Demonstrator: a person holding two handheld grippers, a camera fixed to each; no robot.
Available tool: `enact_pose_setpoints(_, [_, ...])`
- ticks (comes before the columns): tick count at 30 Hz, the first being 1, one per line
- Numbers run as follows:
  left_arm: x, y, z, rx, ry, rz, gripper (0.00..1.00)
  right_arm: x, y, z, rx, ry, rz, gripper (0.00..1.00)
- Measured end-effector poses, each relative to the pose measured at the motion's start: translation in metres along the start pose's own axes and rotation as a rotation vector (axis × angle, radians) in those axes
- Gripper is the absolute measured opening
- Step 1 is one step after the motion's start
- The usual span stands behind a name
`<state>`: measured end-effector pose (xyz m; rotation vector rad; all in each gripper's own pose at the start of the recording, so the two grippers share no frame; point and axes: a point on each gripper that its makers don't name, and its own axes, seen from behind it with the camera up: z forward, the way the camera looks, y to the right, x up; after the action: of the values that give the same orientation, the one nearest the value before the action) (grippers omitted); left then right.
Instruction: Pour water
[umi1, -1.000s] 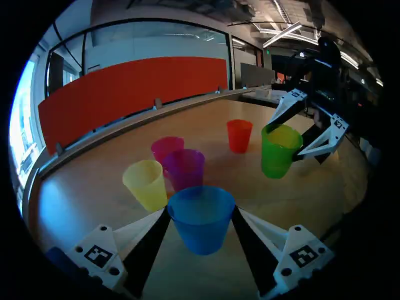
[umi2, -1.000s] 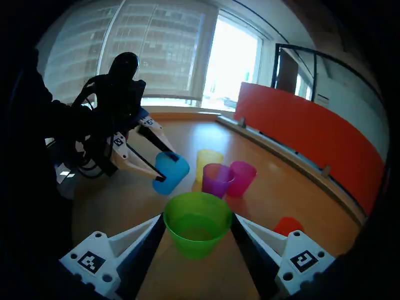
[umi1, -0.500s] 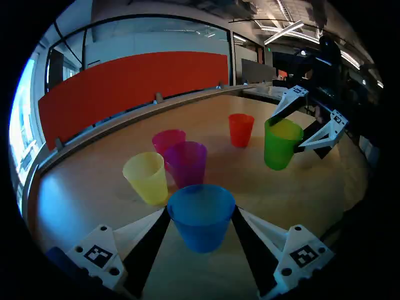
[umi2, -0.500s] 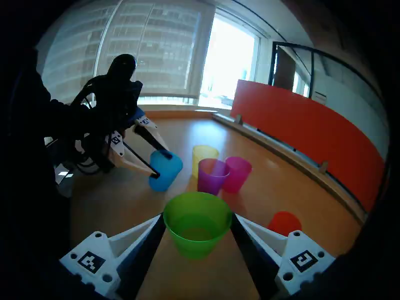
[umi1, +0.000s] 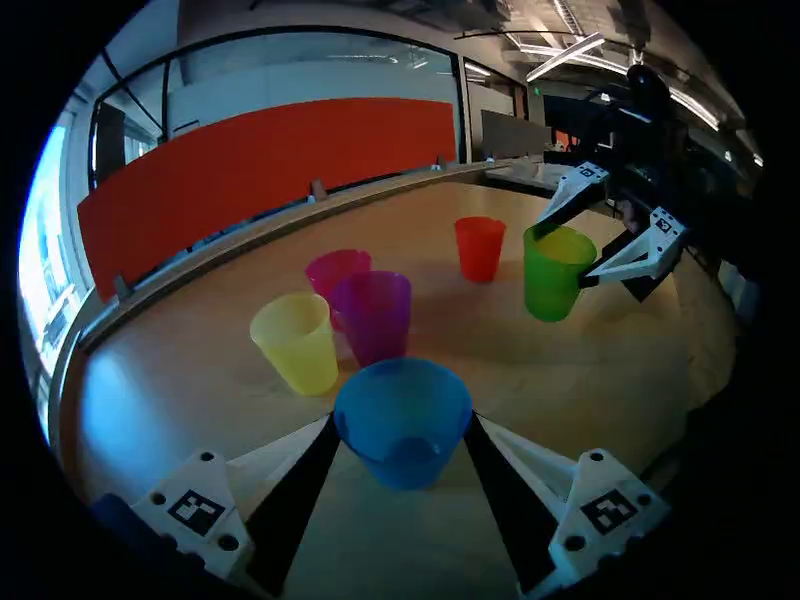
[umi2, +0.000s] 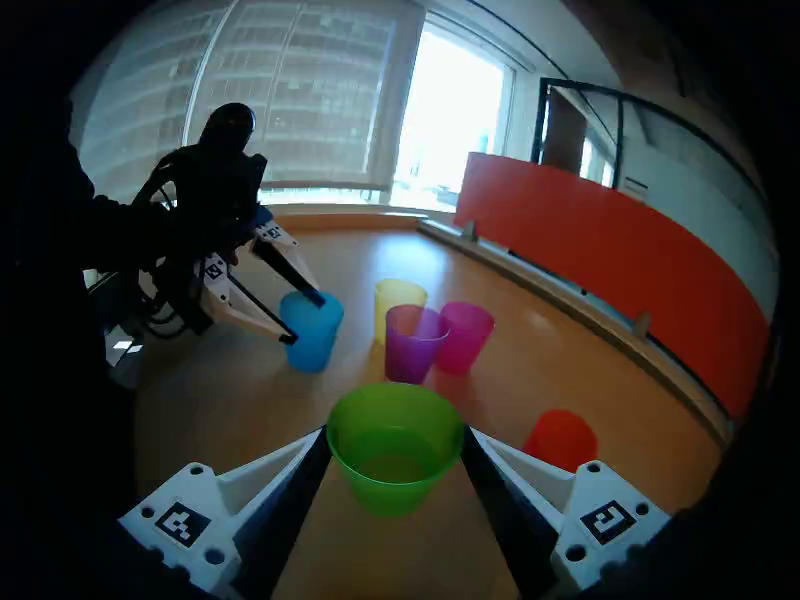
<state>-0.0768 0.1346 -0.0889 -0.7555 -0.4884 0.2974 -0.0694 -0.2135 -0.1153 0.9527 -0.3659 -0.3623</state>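
Right hand-held gripper (umi2: 395, 437) partly hides the red cup (umi2: 560, 432).

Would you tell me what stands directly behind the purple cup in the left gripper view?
A pink cup stands just behind the purple cup; its rim and left wall show. The purple cup covers its lower right side, so whether they touch cannot be told.

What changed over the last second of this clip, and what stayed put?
The left gripper righted the blue cup: it was tilted and is now upright, low over the table. The green cup in the right gripper barely shifted. Both grippers stay shut on their cups; the yellow cup, purple cup, pink cup and orange cup have not moved.
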Motion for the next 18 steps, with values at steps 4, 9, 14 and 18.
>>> enact_pose_setpoints(4, [-0.006, -0.002, -0.002, 0.0, -0.015, -0.01, 0.88, -0.002, 0.001, 0.0, -0.003, -0.002, 0.0, 0.94])
enact_pose_setpoints(9, [-0.014, -0.001, 0.0, -0.003, -0.04, -0.006, 0.88, -0.004, 0.002, 0.0, -0.004, -0.008, 0.002, 0.94])
enact_pose_setpoints(14, [-0.016, 0.0, -0.003, -0.006, -0.05, 0.007, 0.88, -0.01, 0.003, 0.002, -0.005, -0.019, 0.007, 0.94])
enact_pose_setpoints(18, [-0.022, 0.002, -0.005, -0.009, -0.067, 0.013, 0.88, -0.018, 0.004, 0.003, -0.006, -0.033, 0.016, 0.94])
